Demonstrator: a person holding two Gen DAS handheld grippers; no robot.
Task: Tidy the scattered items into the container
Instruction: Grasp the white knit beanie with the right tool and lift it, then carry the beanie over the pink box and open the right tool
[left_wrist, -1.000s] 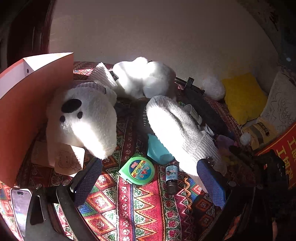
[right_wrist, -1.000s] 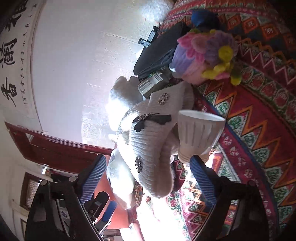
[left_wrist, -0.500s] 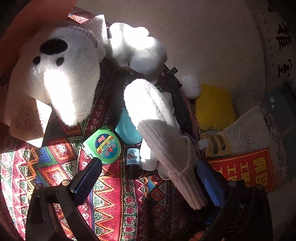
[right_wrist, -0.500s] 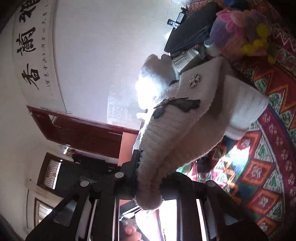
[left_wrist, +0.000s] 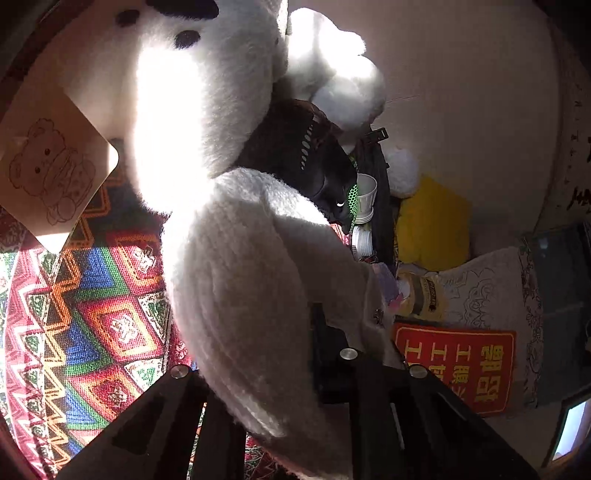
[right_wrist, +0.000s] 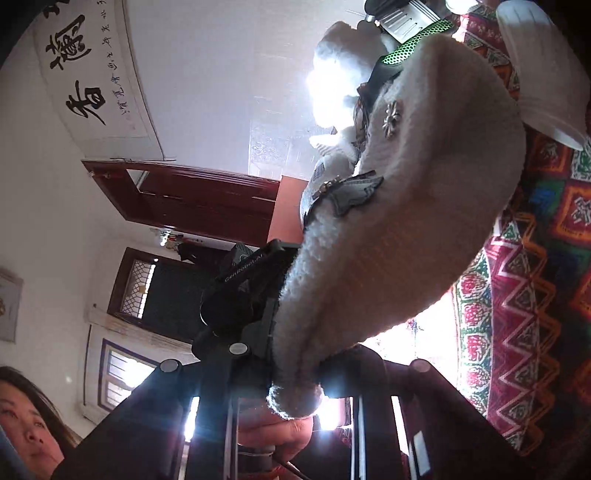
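Note:
A white knitted hat (left_wrist: 258, 295) with metal studs and a grey bow (right_wrist: 354, 195) is held up over the patterned cloth (left_wrist: 92, 314). My left gripper (left_wrist: 266, 369) is shut on one side of it, and the knit hides the fingertips. My right gripper (right_wrist: 325, 362) is shut on the hat's rolled brim (right_wrist: 295, 395). Seen from the right wrist, the black body of the left gripper (right_wrist: 251, 273) sits against the hat's far side. An orange box wall (right_wrist: 290, 206) shows behind the hat.
A big white plush dog (left_wrist: 192, 92) with a card tag (left_wrist: 48, 177) lies close behind the hat. Beside it are a black shoe (left_wrist: 314, 162), stacked white cups (left_wrist: 364, 199), a yellow cushion (left_wrist: 432, 221) and a red packet (left_wrist: 454, 365). A person's hand (right_wrist: 280, 432) works the right gripper.
The left gripper rolled, dropped toward the hat and closed on it. The right gripper closed on the brim and swung the hat up. The green tin and small bottle left the view.

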